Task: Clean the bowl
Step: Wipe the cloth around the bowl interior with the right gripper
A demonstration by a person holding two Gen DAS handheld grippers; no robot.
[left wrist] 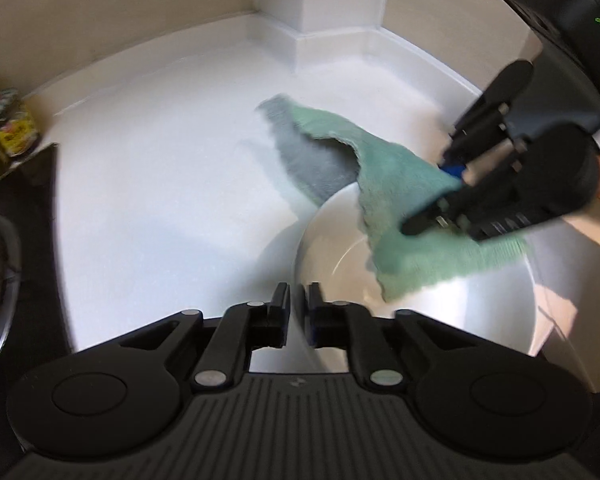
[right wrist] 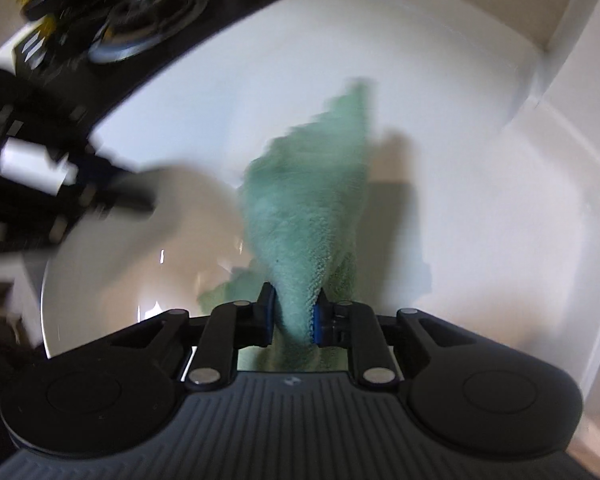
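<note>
1. My left gripper [left wrist: 299, 312] has its jaws pressed nearly together on the near rim of the white bowl [left wrist: 336, 240]; the thin edge of the bowl runs up between the two pads, so I am pinching the rim.
2. The bowl sits on the white countertop [left wrist: 160, 208], tilted toward my left gripper, its glossy inside facing up and to the right in the left wrist view.
3. My right gripper [right wrist: 293, 316] is clamped on a green cloth [right wrist: 304, 216]; a thick fold of the terry fabric fills the gap between the blue pads.
4. In the left wrist view the green cloth [left wrist: 400, 216] drapes over the far rim of the bowl, part of it lying inside the bowl and part trailing out onto the countertop behind it.
5. Seen from the left wrist, my right gripper [left wrist: 440, 196] comes in from the upper right, its fingertips down at the cloth over the bowl's far side.
6. A black hob [right wrist: 148, 12] with a burner lies beyond the bowl, at the edge of the countertop.
7. A jar [left wrist: 14, 124] with a yellow label stands by the wall, near the hob's corner.
8. Both views are smeared with motion blur, most of all around the cloth.
</note>
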